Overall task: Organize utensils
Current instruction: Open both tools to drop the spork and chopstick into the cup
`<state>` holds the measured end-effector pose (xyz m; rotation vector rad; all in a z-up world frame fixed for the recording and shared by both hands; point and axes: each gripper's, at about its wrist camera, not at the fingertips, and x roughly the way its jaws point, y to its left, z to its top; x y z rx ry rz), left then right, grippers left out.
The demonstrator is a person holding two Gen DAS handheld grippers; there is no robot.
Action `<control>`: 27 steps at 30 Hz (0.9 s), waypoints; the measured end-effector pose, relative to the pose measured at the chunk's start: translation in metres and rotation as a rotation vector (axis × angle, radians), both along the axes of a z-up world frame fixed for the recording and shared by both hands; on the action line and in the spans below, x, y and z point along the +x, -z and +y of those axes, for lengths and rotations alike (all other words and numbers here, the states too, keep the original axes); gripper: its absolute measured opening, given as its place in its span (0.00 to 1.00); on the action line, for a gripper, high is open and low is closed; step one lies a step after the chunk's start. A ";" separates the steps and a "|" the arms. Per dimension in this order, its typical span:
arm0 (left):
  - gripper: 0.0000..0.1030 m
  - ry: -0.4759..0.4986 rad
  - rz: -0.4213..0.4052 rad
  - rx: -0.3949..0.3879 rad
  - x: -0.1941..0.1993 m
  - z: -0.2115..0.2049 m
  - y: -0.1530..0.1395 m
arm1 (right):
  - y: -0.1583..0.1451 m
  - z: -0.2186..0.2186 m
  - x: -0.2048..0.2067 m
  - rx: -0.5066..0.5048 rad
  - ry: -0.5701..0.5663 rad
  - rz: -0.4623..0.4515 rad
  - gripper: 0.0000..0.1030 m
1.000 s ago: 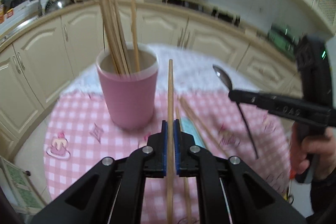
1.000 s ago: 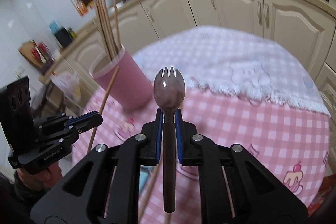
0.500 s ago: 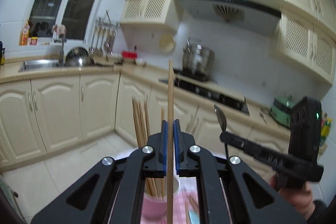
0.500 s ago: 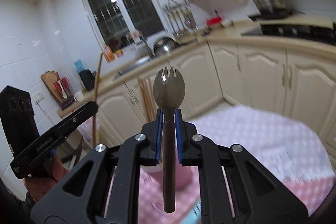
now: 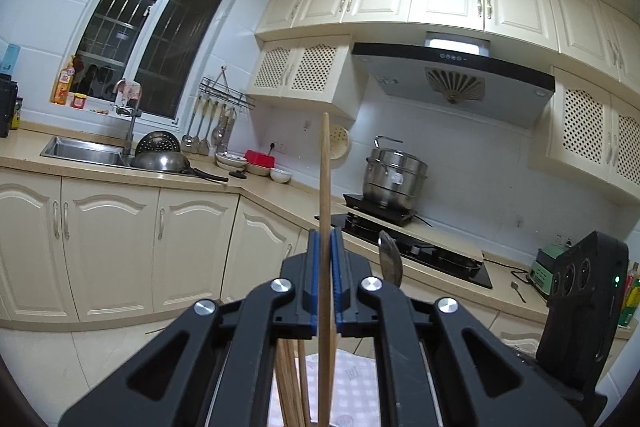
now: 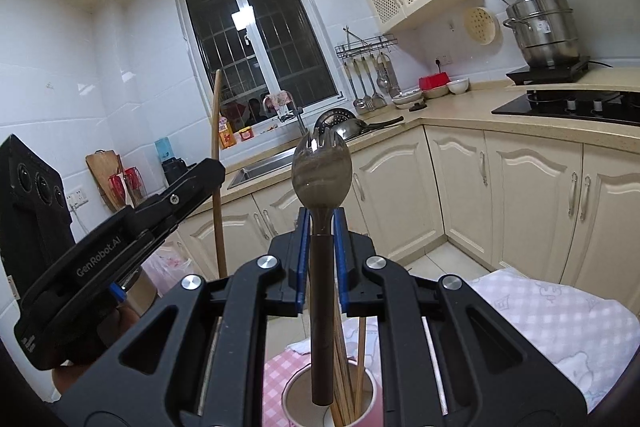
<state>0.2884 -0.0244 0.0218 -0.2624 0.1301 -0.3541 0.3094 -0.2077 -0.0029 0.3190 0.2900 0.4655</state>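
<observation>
The left claw (image 5: pixel 325 279) is clamped on a single wooden chopstick (image 5: pixel 325 187), which stands upright between the blue pads and pokes well above and below them. Its lower end hangs down beside the bundle of chopsticks (image 5: pixel 292 383) that shows under the claw. Seen from the right wrist, the same chopstick (image 6: pixel 218 187) runs straight up and down just behind the left claw's (image 6: pixel 208 169) tip.

The right claw (image 6: pixel 321 259) is closed on the dark handle of a spork (image 6: pixel 321 171). The pronged bowl of the spork sits just above the pads, facing the camera, and the handle hangs down through them. Its bottom end hovers over the mouth of the pink cup (image 6: pixel 370 405), which holds several chopsticks (image 6: pixel 352 359) and stands on the bench with the pink checked cloth (image 6: pixel 280 367). From the left wrist, the spork's bowl (image 5: pixel 390 261) shows edge-on just right of the left claw.
</observation>
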 end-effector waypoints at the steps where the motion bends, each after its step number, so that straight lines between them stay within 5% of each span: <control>1: 0.05 -0.004 0.000 0.002 0.002 -0.001 0.003 | 0.003 0.001 0.001 -0.001 0.003 0.003 0.12; 23: 0.08 -0.024 0.064 -0.007 0.011 -0.002 0.065 | 0.058 0.016 0.002 -0.064 0.020 0.094 0.14; 24: 0.11 -0.017 0.066 0.000 0.009 -0.001 0.065 | 0.060 0.013 0.001 -0.060 0.025 0.099 0.19; 26: 0.39 -0.014 0.060 0.003 0.006 -0.001 0.065 | 0.060 0.008 -0.001 -0.044 0.033 0.108 0.38; 27: 0.43 -0.014 0.061 0.004 0.003 0.001 0.064 | 0.059 0.003 -0.004 -0.028 0.042 0.110 0.61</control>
